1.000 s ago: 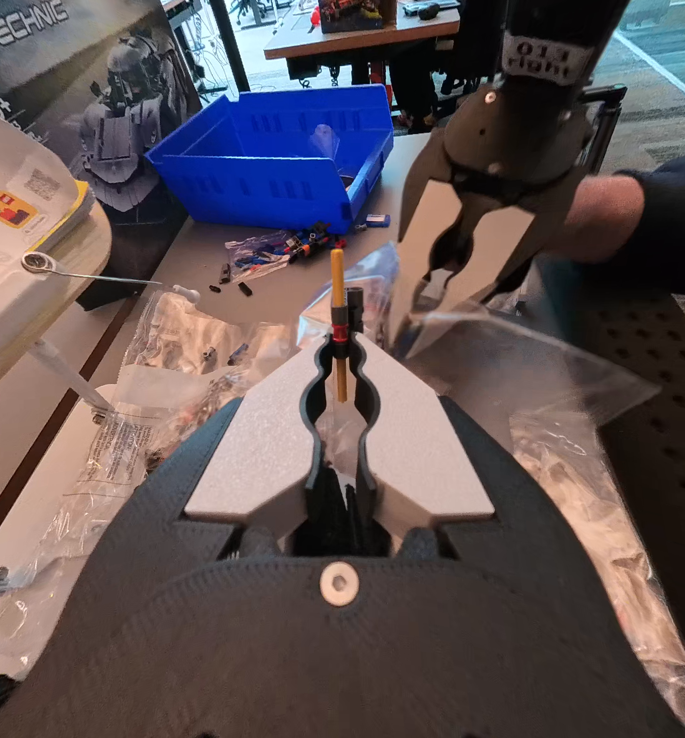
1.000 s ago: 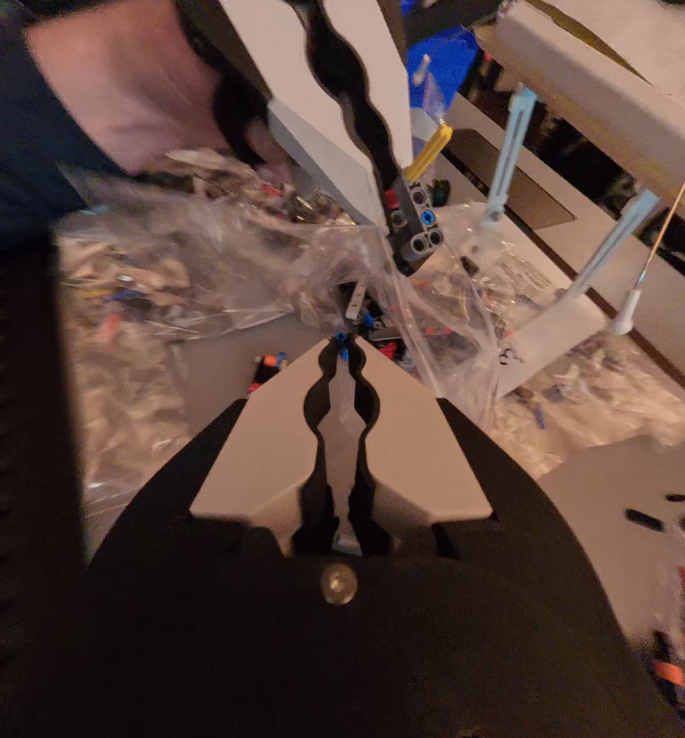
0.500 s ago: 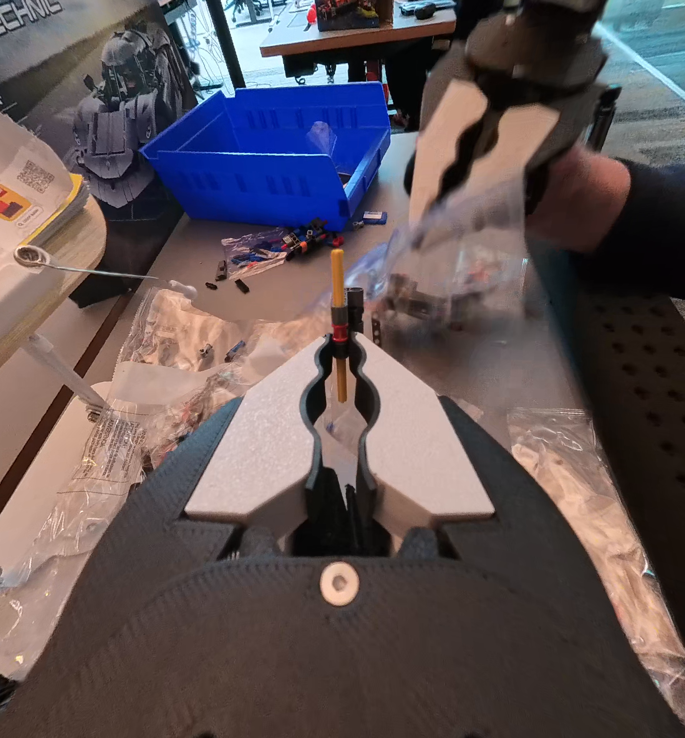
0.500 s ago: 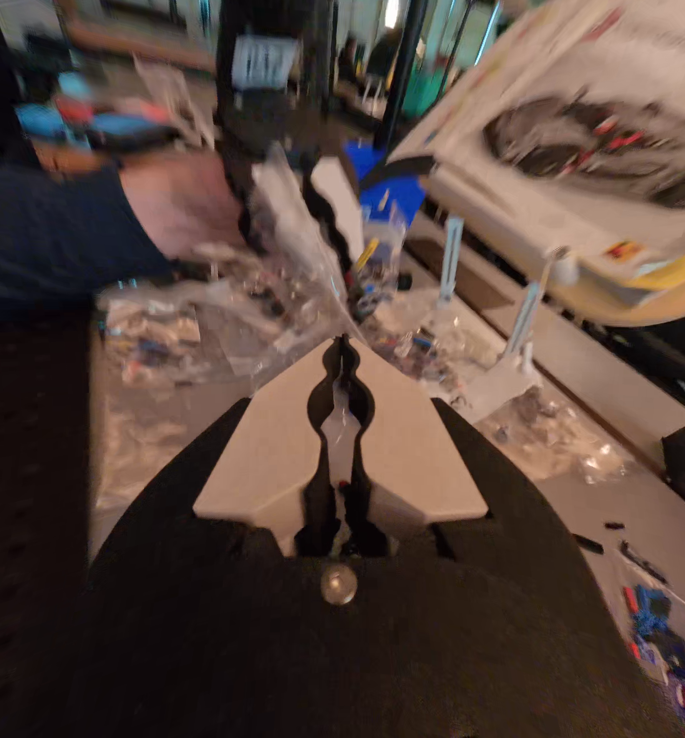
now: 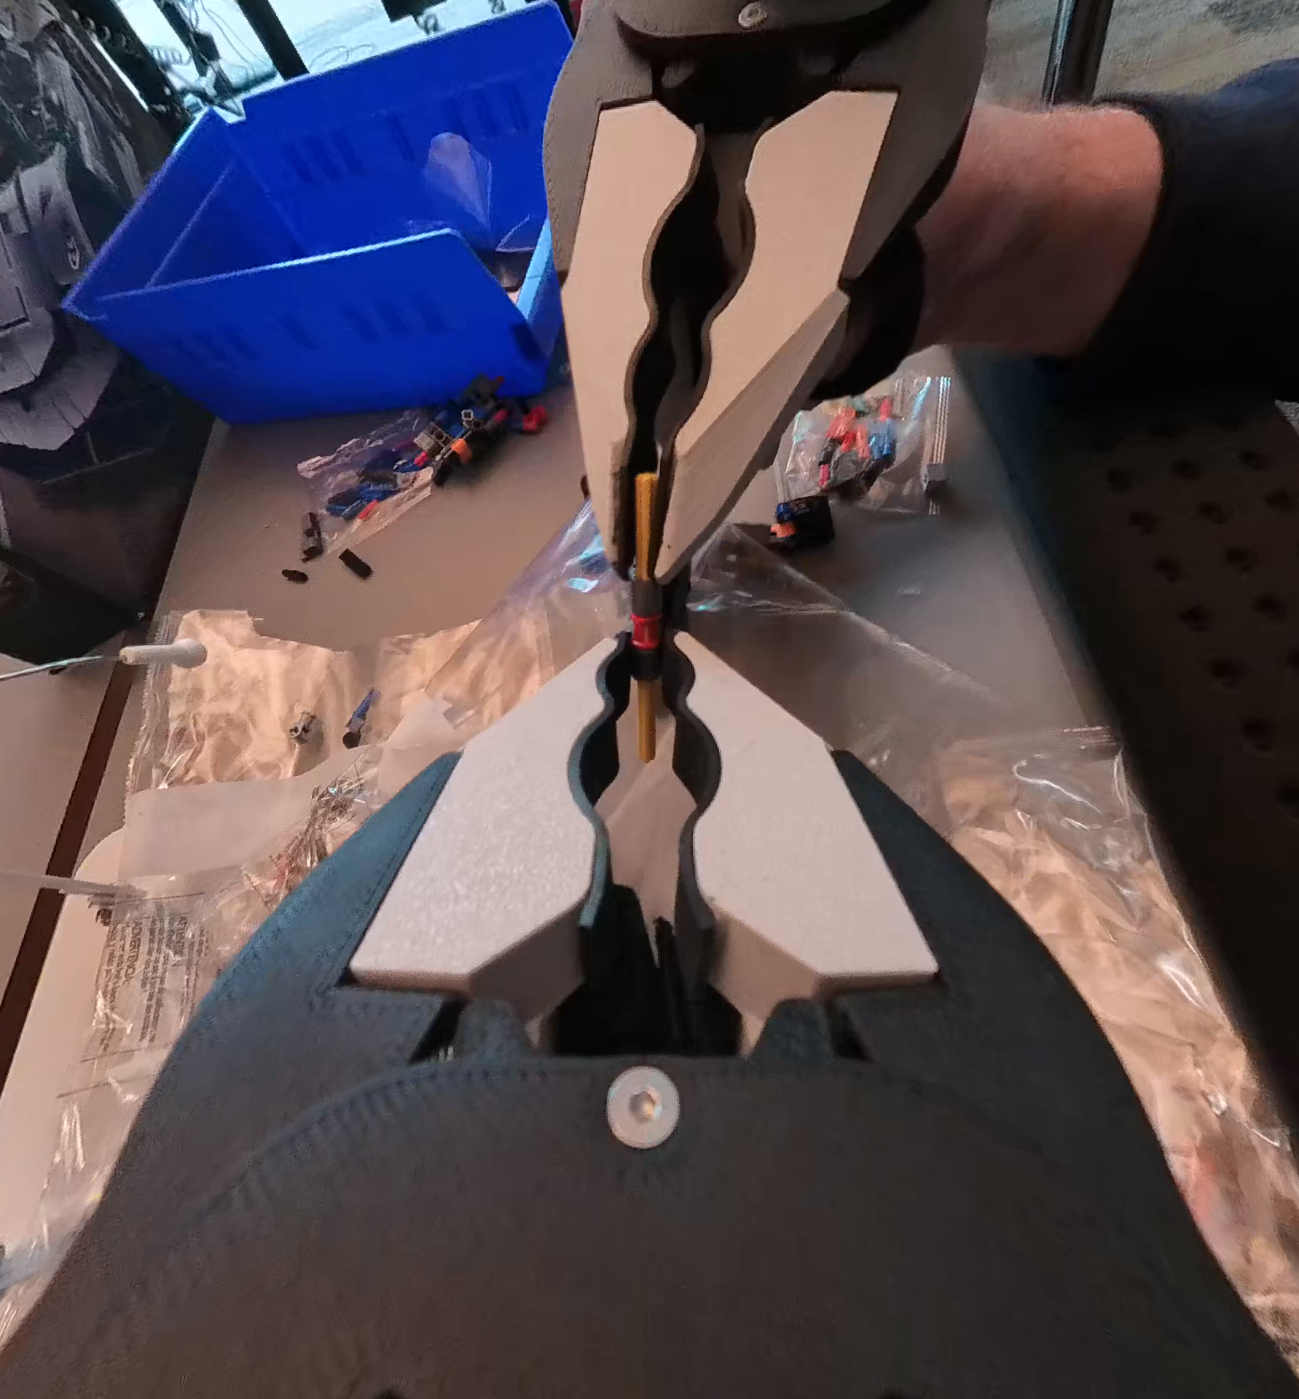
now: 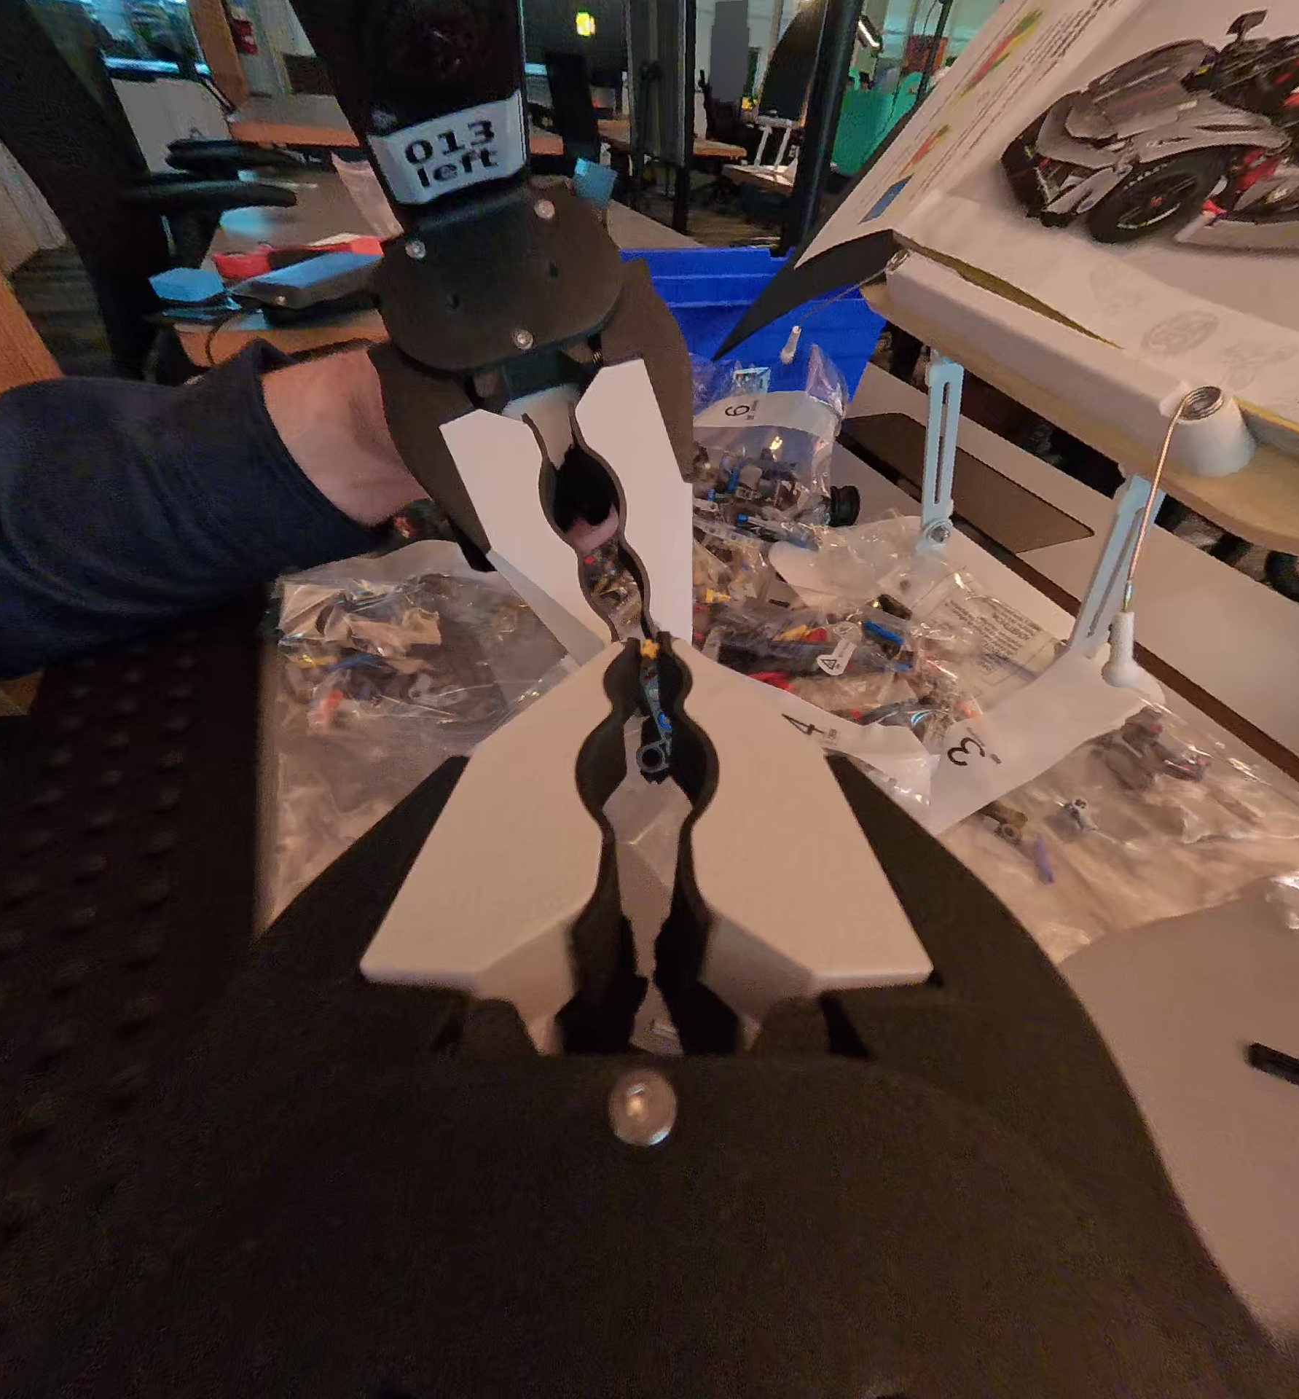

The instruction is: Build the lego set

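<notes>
My left gripper is shut on a small assembly: a yellow axle carrying a red bush and dark connectors. It holds this upright above the table. My right gripper comes down from above, and its tips are closed around the axle's upper end. In the right wrist view my right gripper meets the left gripper tip to tip. The axle's yellow end and a dark holed piece show between its fingers.
A blue bin stands at the back left, with loose pieces on an open bag in front of it. A small parts bag lies at the back right. Numbered bags cover the table. An instruction booklet rests on a stand. Left and right tips are no more than a few centimetres apart.
My right gripper lifted a plastic bag, let it go at the back right, and moved down onto the top of the yellow axle. My left gripper kept hold of the assembly.
</notes>
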Demonstrator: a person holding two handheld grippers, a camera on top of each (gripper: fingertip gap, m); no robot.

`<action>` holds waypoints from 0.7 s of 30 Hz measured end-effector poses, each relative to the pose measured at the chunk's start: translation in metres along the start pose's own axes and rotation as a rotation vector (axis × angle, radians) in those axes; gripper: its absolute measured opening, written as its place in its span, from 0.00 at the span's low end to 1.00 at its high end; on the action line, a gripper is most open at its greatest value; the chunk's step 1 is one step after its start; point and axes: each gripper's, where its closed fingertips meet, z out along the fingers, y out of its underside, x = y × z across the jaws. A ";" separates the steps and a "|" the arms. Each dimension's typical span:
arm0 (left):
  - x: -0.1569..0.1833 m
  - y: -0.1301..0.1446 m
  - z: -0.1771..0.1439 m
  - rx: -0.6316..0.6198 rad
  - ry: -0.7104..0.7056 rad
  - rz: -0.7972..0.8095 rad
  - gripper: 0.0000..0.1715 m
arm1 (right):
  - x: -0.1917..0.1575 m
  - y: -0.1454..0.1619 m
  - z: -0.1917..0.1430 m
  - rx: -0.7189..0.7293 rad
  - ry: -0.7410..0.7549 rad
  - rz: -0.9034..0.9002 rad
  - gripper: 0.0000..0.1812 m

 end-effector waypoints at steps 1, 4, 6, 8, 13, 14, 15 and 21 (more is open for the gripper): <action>0.001 -0.003 -0.001 0.023 0.007 -0.002 0.04 | -0.001 -0.003 -0.002 0.016 -0.010 0.011 0.00; 0.000 -0.014 -0.006 0.078 -0.005 0.016 0.04 | 0.000 -0.011 -0.010 0.067 -0.036 0.083 0.00; 0.002 -0.017 -0.008 0.084 -0.008 0.031 0.04 | -0.002 -0.013 -0.012 0.083 -0.045 0.088 0.01; 0.003 -0.020 -0.012 0.107 -0.002 0.038 0.04 | -0.004 -0.016 -0.014 0.097 -0.060 0.097 0.01; 0.009 -0.020 -0.020 0.129 0.033 0.055 0.04 | -0.012 -0.015 -0.015 0.076 -0.079 0.061 0.01; 0.009 -0.019 -0.021 0.123 0.032 0.062 0.04 | -0.013 -0.014 -0.014 0.071 -0.082 0.059 0.01; 0.010 -0.020 -0.022 0.127 0.036 0.064 0.04 | -0.014 -0.014 -0.014 0.074 -0.090 0.059 0.01; -0.002 -0.010 -0.043 0.148 0.016 0.016 0.04 | -0.005 -0.024 -0.040 0.162 -0.068 0.079 0.01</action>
